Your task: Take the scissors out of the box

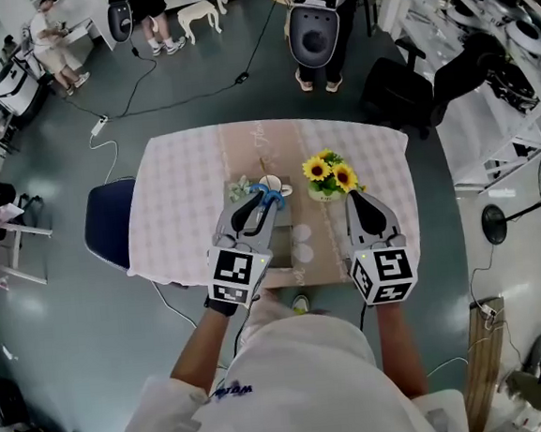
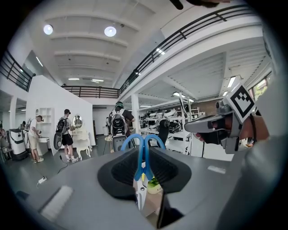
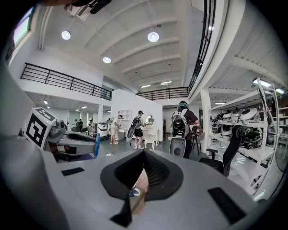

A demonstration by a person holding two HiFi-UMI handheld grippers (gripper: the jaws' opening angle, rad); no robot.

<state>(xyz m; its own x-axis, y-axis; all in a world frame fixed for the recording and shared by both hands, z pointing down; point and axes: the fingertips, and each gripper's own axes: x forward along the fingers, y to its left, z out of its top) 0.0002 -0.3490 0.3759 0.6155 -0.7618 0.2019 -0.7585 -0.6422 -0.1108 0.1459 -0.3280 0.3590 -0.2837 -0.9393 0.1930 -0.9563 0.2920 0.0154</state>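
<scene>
Left hand-held gripper [image 1: 262,200], seen from the head view, grasping the scissors [image 1: 268,197] over the middle of the tabletop [image 1: 171,205]. In the left gripper view the jaws pinch the scissors at the base of the handles: the 2 blue loops [image 2: 143,141] rise beyond the pads and the blades point back toward the camera. Right hand-held gripper [image 1: 363,200] is clenched on nothing, jaws together, just beside a bunch of sunflowers [image 1: 331,170].
</scene>
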